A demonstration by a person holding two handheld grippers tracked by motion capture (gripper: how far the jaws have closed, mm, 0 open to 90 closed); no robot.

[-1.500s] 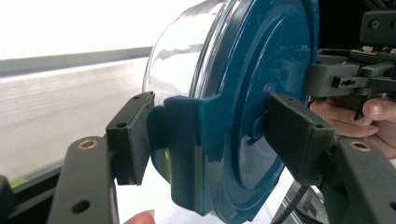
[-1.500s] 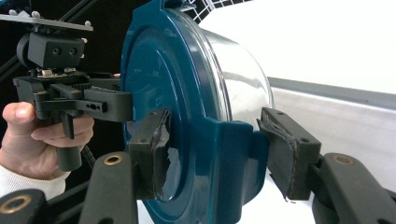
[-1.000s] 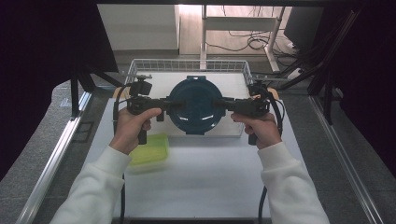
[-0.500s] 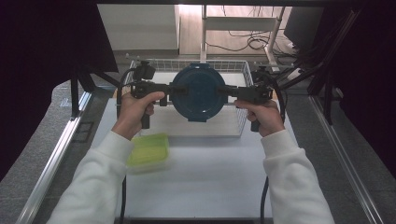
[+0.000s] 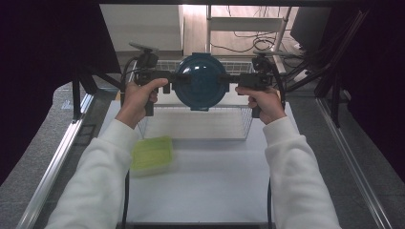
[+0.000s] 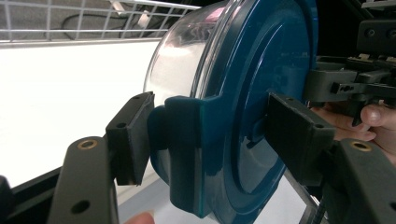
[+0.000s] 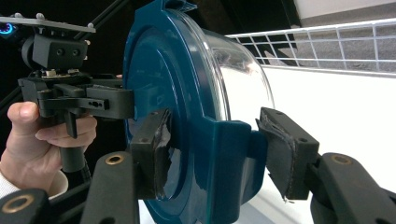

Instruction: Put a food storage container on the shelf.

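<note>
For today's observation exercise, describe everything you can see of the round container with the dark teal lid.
The container is a round, clear, glass-like bowl closed by a dark teal plastic lid with raised rings and clip flaps at its rim. It is held in the air, tipped on edge, its lid facing the person, above the wire basket. The left gripper and the right gripper each clamp a flap on opposite sides, one pad on the lid face, one behind. Whether it holds anything I cannot tell.

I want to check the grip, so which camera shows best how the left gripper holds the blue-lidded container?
The left gripper view: its two pads clamp the side latch of the container up close. The right gripper view shows the left gripper at the lid's far edge. The high view shows the left gripper small beside the lid.
</note>
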